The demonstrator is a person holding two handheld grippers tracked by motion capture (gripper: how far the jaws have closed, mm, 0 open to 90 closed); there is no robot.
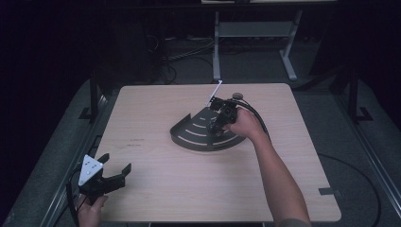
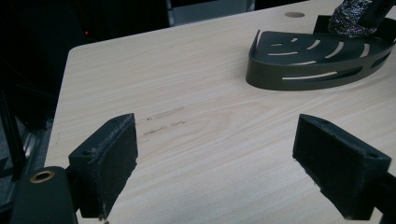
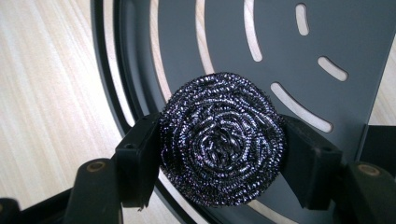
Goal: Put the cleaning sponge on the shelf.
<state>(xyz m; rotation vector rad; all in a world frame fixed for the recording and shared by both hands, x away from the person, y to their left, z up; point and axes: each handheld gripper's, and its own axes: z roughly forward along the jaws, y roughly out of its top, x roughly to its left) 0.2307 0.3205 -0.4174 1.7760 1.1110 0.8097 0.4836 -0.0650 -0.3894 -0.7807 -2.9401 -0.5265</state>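
Tabletop (image 1: 156,156): pale wood. Rack (image 1: 198,135): dark, slotted, quarter-round. Right gripper (image 3: 219,149): pinching steel scourer (image 3: 220,137) above rack. Left gripper (image 2: 217,163): spread wide, empty, near tabletop corner.

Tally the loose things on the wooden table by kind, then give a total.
Dark grey slotted metal corner tray: 1
Steel-wool scouring pad, round and coiled, held between the right gripper's jaws over the tray: 1
Total: 2
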